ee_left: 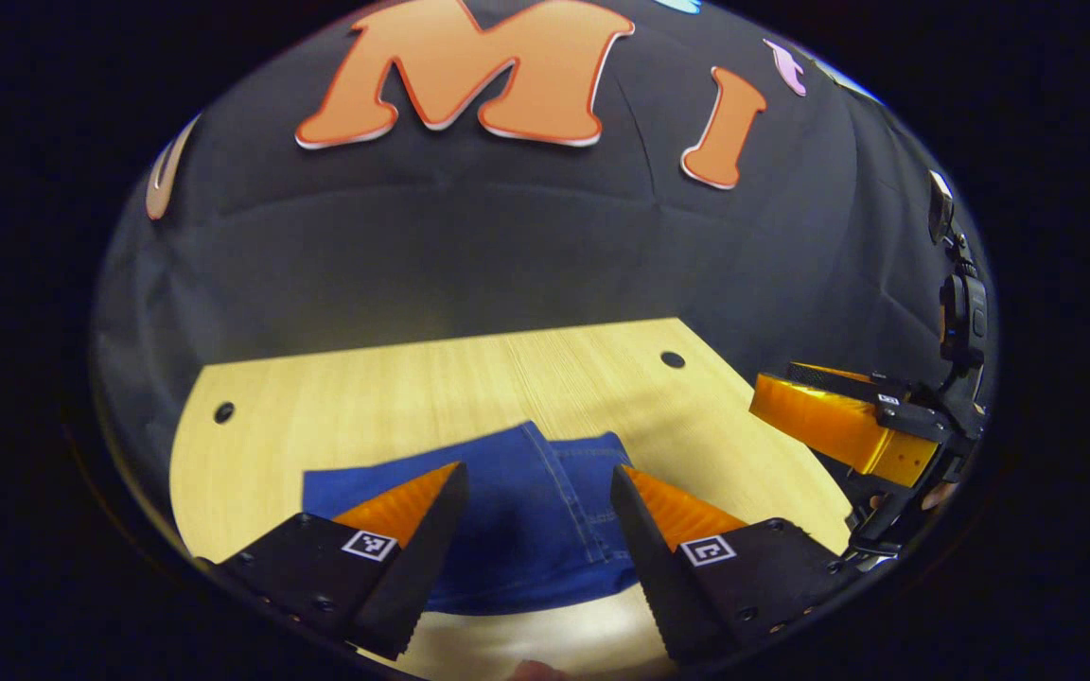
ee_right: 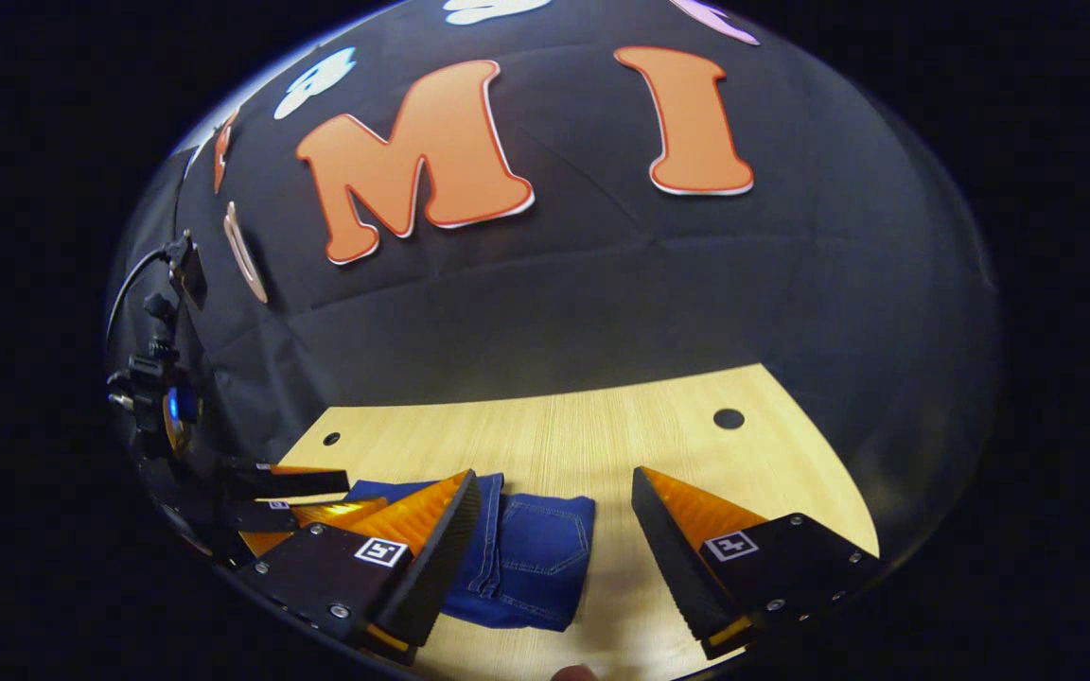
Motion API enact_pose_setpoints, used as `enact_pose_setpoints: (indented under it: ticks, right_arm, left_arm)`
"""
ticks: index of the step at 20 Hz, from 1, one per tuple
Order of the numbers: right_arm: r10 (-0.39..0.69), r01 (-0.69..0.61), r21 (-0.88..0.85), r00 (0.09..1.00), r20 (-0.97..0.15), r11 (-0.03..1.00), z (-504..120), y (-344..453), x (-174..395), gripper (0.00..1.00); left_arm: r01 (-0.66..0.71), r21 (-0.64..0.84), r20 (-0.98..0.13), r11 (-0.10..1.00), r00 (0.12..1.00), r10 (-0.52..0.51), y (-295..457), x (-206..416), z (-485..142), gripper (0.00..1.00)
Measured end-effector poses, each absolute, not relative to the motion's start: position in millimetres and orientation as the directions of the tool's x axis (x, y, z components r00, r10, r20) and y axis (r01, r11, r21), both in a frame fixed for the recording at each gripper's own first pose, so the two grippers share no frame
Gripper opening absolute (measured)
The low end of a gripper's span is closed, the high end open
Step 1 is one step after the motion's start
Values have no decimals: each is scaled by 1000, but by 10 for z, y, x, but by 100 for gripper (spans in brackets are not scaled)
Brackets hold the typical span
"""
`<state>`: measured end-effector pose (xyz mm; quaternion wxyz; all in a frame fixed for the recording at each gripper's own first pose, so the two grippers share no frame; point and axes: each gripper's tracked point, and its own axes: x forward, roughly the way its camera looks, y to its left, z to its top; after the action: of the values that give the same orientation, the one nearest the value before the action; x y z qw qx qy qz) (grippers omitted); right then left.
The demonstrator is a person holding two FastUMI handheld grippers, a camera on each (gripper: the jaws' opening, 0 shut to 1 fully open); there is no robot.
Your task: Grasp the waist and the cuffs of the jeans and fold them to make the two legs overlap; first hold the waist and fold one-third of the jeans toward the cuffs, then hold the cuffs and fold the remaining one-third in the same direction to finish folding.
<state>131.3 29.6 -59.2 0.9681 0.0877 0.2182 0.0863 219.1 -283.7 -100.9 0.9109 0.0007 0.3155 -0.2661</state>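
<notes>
The blue jeans (ee_left: 517, 520) lie folded into a compact bundle on the wooden table (ee_left: 394, 397). In the left gripper view my left gripper (ee_left: 540, 473) hovers above them, open, nothing between its fingers. The right gripper (ee_left: 838, 426) shows at the right edge, off the denim. In the right gripper view the jeans (ee_right: 536, 558) sit low and left of centre, a back pocket facing up. My right gripper (ee_right: 554, 482) is open above the table, its left finger (ee_right: 422, 539) overlapping the bundle's edge. The left gripper (ee_right: 290, 492) appears at the far left.
The light wooden table (ee_right: 602, 435) has small round holes near its far corners (ee_left: 673, 359) (ee_left: 223, 412) (ee_right: 728, 418). Black cloth walls rise right behind the far edge. Bare wood lies to the right of the jeans.
</notes>
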Motion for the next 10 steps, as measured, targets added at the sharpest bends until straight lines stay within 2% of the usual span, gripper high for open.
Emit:
enact_pose_setpoints:
  ticks: [5, 10]
  right_arm:
    - [186, -160, 115, 943, -276, 980, -109, 482, 1248, 98]
    - [193, -192, 20, 975, -106, 981, 381, 668, 1032, 97]
  left_arm:
    - [408, -90, -462, 909, 791, -401, -2296, 2311, -577, 94]
    - [326, -60, -297, 943, 897, -329, -1775, 2312, -183, 94]
